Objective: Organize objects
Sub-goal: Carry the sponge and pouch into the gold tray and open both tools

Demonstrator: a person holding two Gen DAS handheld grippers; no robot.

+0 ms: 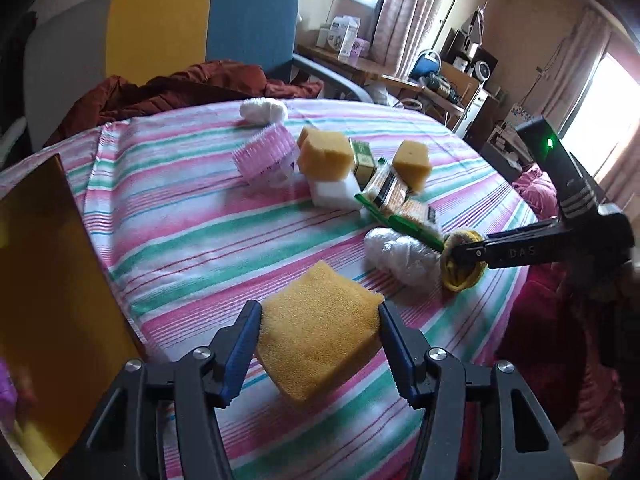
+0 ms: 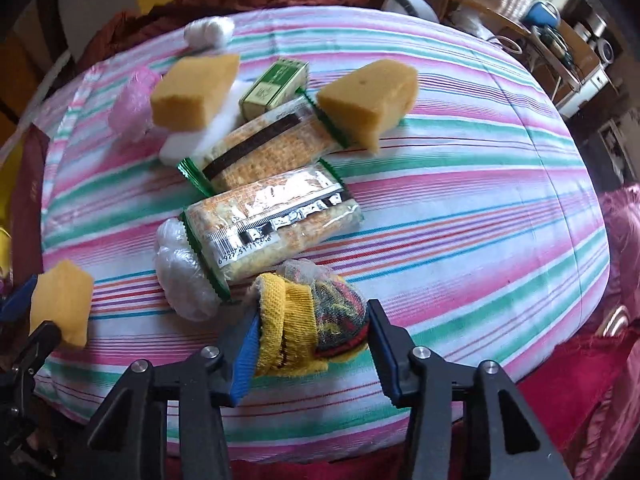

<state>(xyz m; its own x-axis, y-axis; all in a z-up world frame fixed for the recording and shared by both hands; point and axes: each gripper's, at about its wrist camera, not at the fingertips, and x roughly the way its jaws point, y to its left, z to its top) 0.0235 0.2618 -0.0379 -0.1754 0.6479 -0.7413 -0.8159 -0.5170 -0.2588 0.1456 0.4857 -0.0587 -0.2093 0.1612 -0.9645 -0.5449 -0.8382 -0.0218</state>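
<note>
we start with the striped sheet [image 1: 192, 216], pink, green and white, spread over the bed and carrying everything we have to sort; a yellow box wall [image 1: 48, 280] stands at its left edge in the left wrist view. on the sheet, the biggest loose items are two cracker packs [image 2: 276, 224] lying side by side near the middle, with a small green carton [image 2: 276, 84] beyond them. around these sit two loose yellow sponges [image 2: 192, 92], one resting on a white foam block [image 2: 192, 138], a pink brush [image 1: 264, 156], a white cloth roll [image 1: 264, 110] at the far edge and a clear plastic bundle [image 2: 180, 276] touching the nearer cracker pack. our left gripper [image 1: 318, 344] is clamped on a third yellow sponge [image 1: 320, 332], lifted clear of the sheet, its sides pinched in by the blue pads. our right gripper [image 2: 310, 332] points steeply down, its jaws drawn in around a rolled yellow sock bundle [image 2: 308, 312] that still lies on the sheet just beside the crackers; both pads look to be against it. we judge we are mid pick on both sides: next the held sponge wants carrying to the box on the left, and the sock bundle needs a firm squeeze and a straight lift so it does not drag the cracker pack
</note>
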